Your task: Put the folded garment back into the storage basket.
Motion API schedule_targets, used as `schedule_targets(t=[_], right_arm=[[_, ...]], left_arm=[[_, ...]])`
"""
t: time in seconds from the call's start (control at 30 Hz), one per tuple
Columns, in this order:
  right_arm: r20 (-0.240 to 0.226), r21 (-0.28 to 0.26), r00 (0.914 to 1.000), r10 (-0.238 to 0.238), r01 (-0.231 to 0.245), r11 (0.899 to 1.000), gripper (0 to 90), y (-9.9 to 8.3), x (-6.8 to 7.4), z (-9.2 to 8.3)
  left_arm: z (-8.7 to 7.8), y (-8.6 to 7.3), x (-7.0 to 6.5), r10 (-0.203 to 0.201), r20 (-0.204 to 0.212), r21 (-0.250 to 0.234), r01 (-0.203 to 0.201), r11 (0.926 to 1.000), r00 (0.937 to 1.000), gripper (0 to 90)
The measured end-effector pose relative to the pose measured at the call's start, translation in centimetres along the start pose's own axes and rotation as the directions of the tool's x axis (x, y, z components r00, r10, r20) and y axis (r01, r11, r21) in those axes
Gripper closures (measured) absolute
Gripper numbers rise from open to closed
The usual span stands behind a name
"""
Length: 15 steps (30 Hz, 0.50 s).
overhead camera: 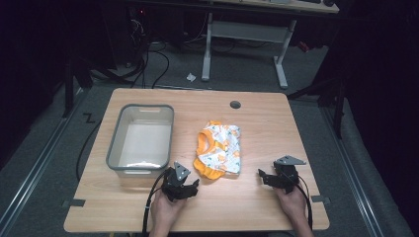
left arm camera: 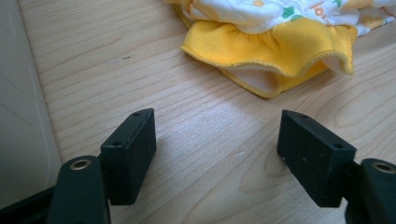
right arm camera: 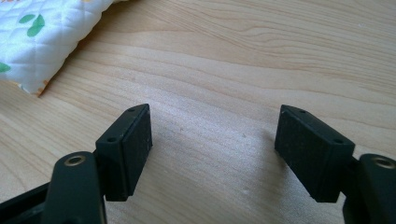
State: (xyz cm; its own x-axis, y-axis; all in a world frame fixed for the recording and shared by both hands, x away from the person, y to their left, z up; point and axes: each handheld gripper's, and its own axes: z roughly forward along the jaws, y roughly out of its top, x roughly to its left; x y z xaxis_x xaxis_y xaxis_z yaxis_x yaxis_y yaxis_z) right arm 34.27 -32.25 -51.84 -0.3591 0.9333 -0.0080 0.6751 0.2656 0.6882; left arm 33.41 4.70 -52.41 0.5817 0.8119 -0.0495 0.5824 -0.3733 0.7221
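A grey tub stands at the table's left. The left gripper is wide open and empty. The folded garment lies mid-table between the grippers. The right gripper gapes empty too.

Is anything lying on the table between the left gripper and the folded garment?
Nothing visible does. The left gripper has open jaws over bare wood of the table, and the garment lies just ahead, its yellow ruffled edge nearest. The grey bin sits off to the side.

folded white-and-orange baby garment flat mid-table, beside bin
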Motion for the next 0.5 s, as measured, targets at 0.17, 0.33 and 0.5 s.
schedule_targets(t=[0.17, 0.33, 0.5], right_arm=[[0.0, 0.0, 1.0, 0.0, 0.0, 1.0, 27.6, 0.0, 0.0, 0.0], [0.0, 0.0, 1.0, 0.0, 0.0, 1.0, 27.6, 0.0, 0.0, 0.0], [0.0, 0.0, 1.0, 0.0, 0.0, 1.0, 27.6, 0.0, 0.0, 0.0]], left_arm=[[0.01, 0.03, -0.06, -0.002, -0.003, 0.002, 0.002, 1.0, 1.0, 27.7], [0.05, 0.04, -0.15, -0.005, -0.009, 0.002, 0.005, 1.0, 0.9999, 27.3], [0.03, 0.04, -0.22, -0.006, -0.008, 0.003, 0.006, 1.0, 1.0, 27.0]])
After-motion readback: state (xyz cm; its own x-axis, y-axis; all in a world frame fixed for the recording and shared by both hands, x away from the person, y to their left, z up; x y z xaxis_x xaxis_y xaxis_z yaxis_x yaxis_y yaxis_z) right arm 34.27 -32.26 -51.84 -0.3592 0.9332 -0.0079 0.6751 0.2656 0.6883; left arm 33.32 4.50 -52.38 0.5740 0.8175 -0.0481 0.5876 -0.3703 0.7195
